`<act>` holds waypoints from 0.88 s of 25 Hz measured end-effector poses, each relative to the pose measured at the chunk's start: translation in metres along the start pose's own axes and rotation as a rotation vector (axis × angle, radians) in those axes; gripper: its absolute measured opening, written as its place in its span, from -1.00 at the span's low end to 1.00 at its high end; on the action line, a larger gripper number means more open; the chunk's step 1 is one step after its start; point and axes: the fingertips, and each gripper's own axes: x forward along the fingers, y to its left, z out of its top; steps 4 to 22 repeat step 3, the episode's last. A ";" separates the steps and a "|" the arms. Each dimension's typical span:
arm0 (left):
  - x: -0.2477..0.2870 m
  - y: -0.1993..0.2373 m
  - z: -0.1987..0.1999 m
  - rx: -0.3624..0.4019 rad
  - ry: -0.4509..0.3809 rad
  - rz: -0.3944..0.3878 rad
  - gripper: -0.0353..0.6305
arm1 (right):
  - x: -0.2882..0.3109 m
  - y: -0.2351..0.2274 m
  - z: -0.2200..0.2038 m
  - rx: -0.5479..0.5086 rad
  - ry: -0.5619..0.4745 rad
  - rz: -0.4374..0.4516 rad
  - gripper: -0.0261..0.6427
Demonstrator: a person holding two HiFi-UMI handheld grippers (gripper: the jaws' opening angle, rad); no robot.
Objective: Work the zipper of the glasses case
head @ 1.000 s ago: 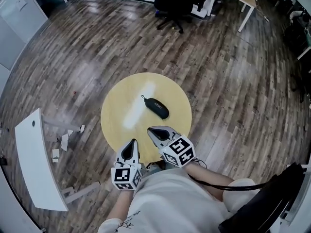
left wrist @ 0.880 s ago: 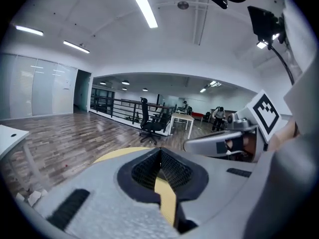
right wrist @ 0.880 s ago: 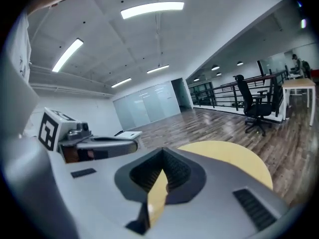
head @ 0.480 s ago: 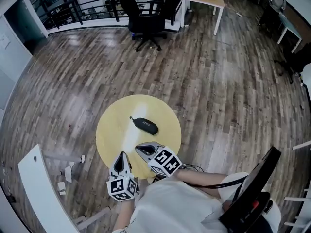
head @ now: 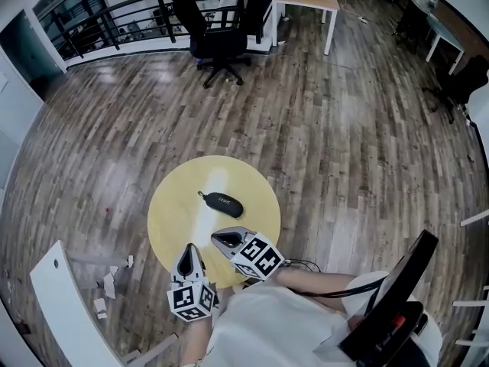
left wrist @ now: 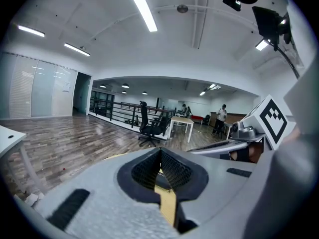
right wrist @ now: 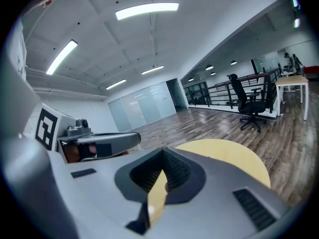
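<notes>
Little has shifted but the head view. Left gripper (head: 189, 248) and right gripper (head: 218, 238) are held closed and empty, short of the glasses case (head: 221, 202), which is laid mid-table (head: 170, 224) for easy reach.

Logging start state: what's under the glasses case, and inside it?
The glasses case lies directly on the round yellow table. It is closed, so its inside cannot be seen.

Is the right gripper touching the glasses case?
Apart. The head view shows bare yellow table between the right gripper and the glasses case.
</notes>
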 end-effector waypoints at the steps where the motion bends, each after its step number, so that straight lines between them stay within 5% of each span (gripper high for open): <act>1: 0.000 0.000 0.001 0.000 0.001 -0.002 -0.88 | -0.001 -0.001 0.001 0.002 -0.002 -0.003 -0.92; 22: 0.001 -0.001 0.002 0.000 0.002 -0.005 -0.88 | -0.002 -0.004 0.003 0.007 -0.004 -0.007 -0.92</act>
